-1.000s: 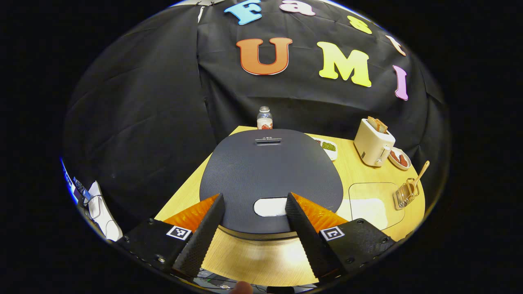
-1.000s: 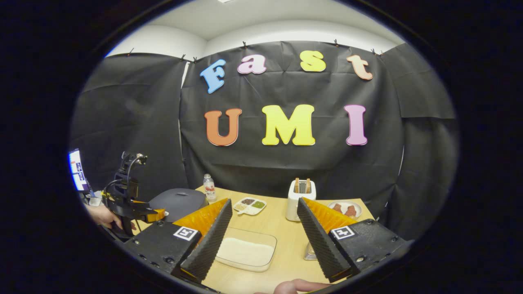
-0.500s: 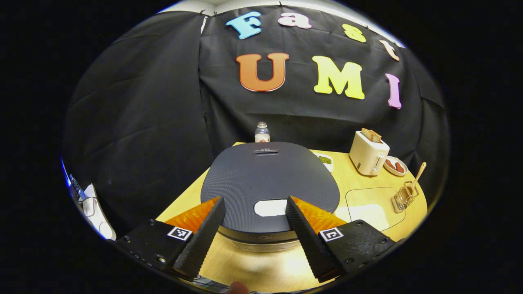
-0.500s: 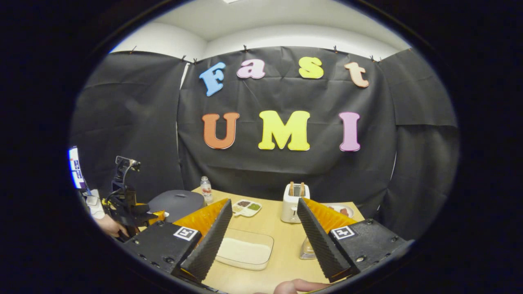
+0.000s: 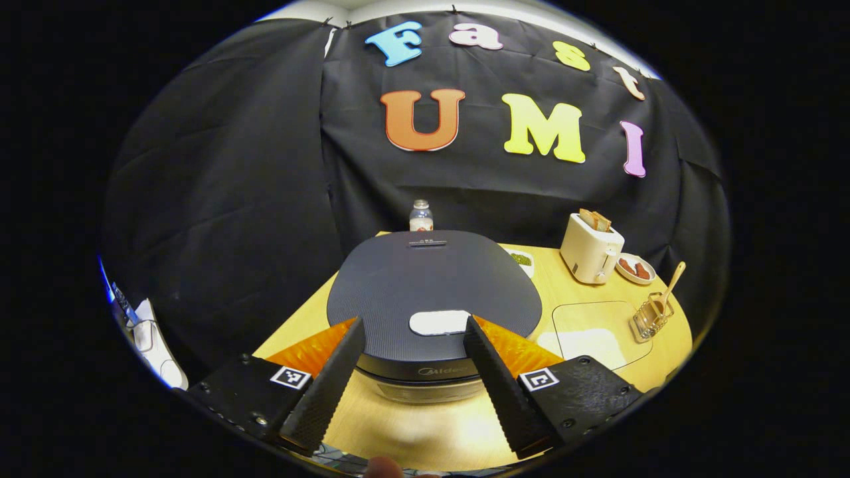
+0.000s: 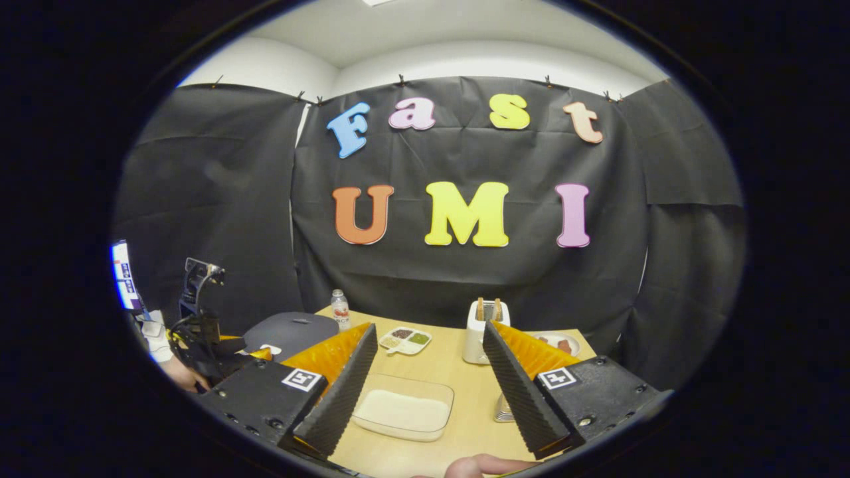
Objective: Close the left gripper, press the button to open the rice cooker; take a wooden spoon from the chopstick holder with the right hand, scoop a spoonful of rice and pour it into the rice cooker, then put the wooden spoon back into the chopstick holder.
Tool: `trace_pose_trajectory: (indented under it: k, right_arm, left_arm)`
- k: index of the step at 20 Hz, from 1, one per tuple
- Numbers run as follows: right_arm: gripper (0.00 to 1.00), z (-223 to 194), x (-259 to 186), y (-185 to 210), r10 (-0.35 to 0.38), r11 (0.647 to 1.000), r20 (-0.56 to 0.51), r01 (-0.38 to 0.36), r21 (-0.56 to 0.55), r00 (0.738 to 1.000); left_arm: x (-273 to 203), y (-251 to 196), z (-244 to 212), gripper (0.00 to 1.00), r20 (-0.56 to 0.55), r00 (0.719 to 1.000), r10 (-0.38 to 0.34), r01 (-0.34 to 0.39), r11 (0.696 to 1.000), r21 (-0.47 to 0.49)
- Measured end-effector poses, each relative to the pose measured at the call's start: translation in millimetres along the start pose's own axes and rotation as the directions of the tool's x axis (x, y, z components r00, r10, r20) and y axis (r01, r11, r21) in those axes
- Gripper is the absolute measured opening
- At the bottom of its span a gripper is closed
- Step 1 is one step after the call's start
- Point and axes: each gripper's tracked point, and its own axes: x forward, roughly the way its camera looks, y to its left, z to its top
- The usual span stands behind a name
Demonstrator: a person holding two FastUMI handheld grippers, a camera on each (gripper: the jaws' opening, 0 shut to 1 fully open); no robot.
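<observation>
Rice cooker (image 5: 431,292), dark and round with its lid down, fills the middle of my left gripper view, sitting on a wooden table (image 5: 425,431). A pale oval button (image 5: 439,322) lies on the lid's near edge. My left gripper (image 5: 412,382) hovers in front of the cooker with its fingers spread wide, one on each side of the button and touching nothing. At about 3 o'clock from the cooker a clear tray of rice (image 5: 594,335) rests on the table, and beyond it a cream toaster (image 5: 590,249) stands at 2 o'clock. A wire chopstick holder (image 5: 652,317) sits near the table's right edge, with the wooden spoon (image 5: 671,285) leaning out of it. At 12 o'clock, behind the cooker, stands a small bottle (image 5: 420,216). In the right gripper view, my right gripper (image 6: 428,388) is also spread wide and empty, above the rice tray.
</observation>
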Motion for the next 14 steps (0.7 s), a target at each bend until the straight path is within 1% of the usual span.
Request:
trace_pose_trajectory:
  k: [1, 4, 5, 9, 12, 14]
  right_arm:
    - [1.00, -3.2, 0.1, 3.9, 0.008, 1.000, -0.010, -0.008, -0.005, 1.000]
    - [1.00, -1.5, -0.9, 9.7, 0.019, 1.000, -0.014, -0.019, -0.016, 1.000]
    - [0.99, 0.3, -1.9, 12.2, 0.019, 1.000, -0.010, -0.020, -0.018, 1.000]
    - [1.00, 6.3, -8.0, 9.1, 0.002, 1.000, 0.005, -0.002, -0.015, 1.000]
    - [1.00, 13.7, -16.4, -0.5, -0.036, 0.999, 0.013, 0.036, -0.014, 0.999]
    - [1.00, 20.4, -24.8, -1.7, -0.039, 0.999, 0.026, 0.039, -0.017, 0.999]
  left_arm:
    - [-1.1, 0.6, -5.4, 0.97, -0.017, 1.000, 0.002, -0.003, 1.000, -0.015]
    - [-1.8, -0.5, -17.9, 0.99, -0.047, 0.999, -0.008, 0.006, 1.000, -0.031]
    - [-4.7, -0.3, -14.1, 0.98, -0.013, 1.000, -0.009, 0.009, 0.999, -0.033]
    - [-1.4, -1.3, -13.2, 0.99, 0.003, 1.000, -0.014, 0.014, 0.999, -0.044]
    - [-3.6, -0.5, -11.8, 0.98, 0.026, 1.000, -0.014, 0.015, 1.000, -0.026]
    - [-5.8, -3.4, -9.2, 0.97, 0.039, 0.999, -0.019, 0.020, 0.999, -0.041]
